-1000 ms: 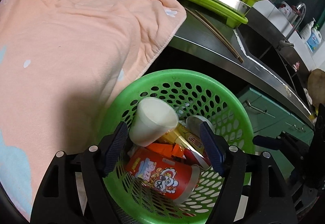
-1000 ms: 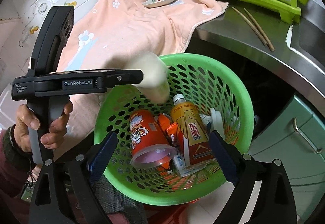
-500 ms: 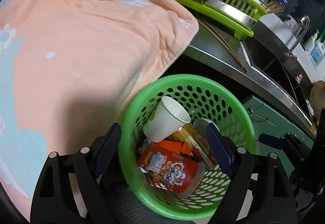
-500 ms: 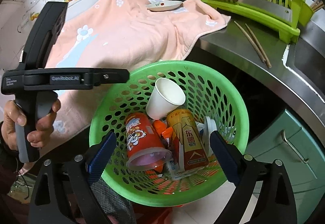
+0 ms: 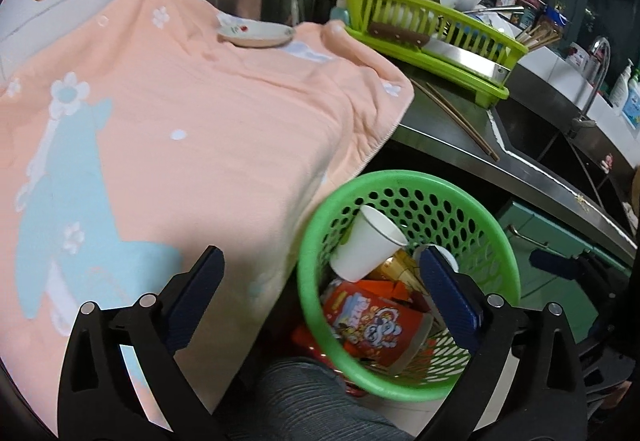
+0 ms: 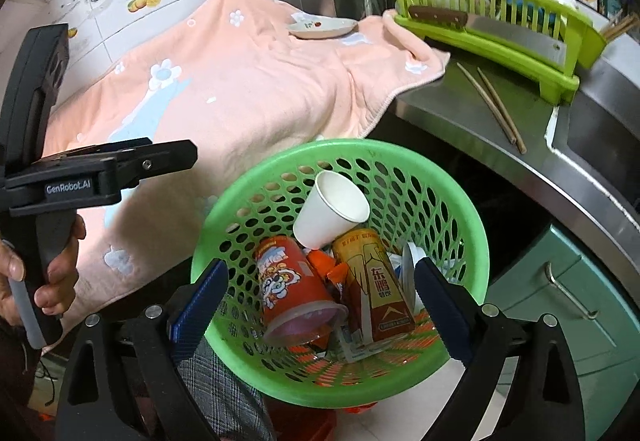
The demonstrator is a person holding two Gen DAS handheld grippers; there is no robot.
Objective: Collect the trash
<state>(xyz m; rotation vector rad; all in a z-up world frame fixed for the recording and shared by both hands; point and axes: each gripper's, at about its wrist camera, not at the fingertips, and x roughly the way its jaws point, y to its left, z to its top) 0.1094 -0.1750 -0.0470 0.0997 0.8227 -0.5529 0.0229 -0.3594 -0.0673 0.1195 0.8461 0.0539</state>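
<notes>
From my left wrist camera I see my left tongs spread wide apart with nothing between the pads; they have just been opening. The white paper cup lies free inside the green basket, tilted with its mouth up and toward the right, leaning on the pile of trash beneath it. That pile includes a red snack tub lying on its side and, seen better from my right wrist camera, a gold drink bottle just beside the tub, with orange wrappers wedged between them. The cup rests on top of both the tub and the bottle. My right tongs also stand wide apart over the basket, gripping nothing. In that same view the body of the left tool sits off to the left, held by a hand. The basket stands low, below the front edge of the steel desk. A peach towel with white flowers drapes over the desk and hangs down beside the basket. A small plate sits on the towel's far end. Further right is a lime dish rack with a cleaver laid along it, and a pair of chopsticks lies on the bare steel between towel and rack.
</notes>
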